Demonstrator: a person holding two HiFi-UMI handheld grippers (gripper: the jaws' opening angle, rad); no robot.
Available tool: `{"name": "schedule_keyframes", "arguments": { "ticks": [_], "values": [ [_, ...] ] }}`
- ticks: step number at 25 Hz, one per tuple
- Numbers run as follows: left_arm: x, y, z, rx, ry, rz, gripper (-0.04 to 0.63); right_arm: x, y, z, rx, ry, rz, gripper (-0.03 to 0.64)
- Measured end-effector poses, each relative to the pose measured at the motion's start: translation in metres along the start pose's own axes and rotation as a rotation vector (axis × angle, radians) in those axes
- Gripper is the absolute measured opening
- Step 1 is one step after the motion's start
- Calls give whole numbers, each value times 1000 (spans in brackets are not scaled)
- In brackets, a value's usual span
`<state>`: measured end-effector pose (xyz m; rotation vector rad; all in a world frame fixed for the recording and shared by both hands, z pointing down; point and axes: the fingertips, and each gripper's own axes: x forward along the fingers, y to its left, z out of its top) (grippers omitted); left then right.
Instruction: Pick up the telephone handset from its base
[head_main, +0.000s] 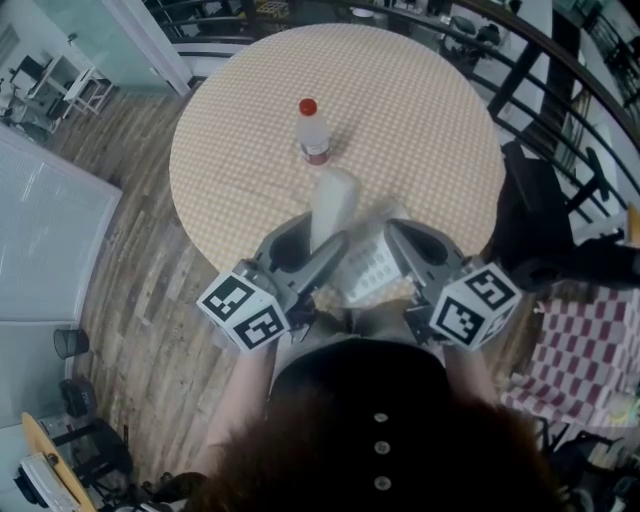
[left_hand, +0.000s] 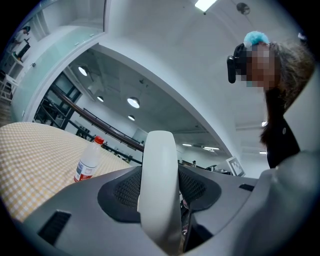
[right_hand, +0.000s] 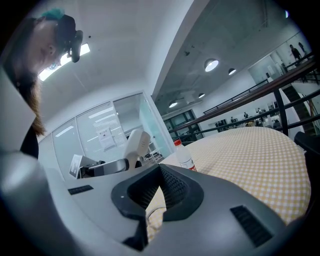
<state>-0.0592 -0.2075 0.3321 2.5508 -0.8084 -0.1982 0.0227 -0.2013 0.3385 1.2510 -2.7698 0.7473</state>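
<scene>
The left gripper (head_main: 312, 250) is clamped on the telephone handset (head_main: 333, 200). Its own view shows the white bar standing upright between the two dark pads, gripped on both sides. From the head view the handset reaches forward out of those jaws over the checked table (head_main: 430, 120). Its far end points towards a clear bottle (head_main: 313, 132) with a red cap, which stands ahead of the gripper and apart from it.

Just to the right of the left gripper's jaws, between the two grippers, sits the telephone base (head_main: 372, 268), pale with a keypad facing up. I'd say the handset is off it, so the pick-up looks done. At most it needs carrying clear or holding steady. I can't see a cord in any view.

The right gripper (right_hand: 159, 170) is beside the base on the other side. Its tips are drawn together with nothing between them, only tablecloth showing through the slit behind them.

Only the head view shows the base. Only the left gripper view shows the pads pressing on the handset. The right gripper view gives the side-on look, with the handset tilted in the far jaws and the bottle beyond.
</scene>
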Motion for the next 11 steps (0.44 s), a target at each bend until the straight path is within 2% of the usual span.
{"name": "schedule_keyframes", "arguments": {
  "ticks": [11],
  "values": [
    [9, -4, 0, -4, 1, -23, 227, -4, -8, -1, 5, -1, -24, 9]
  ]
}}
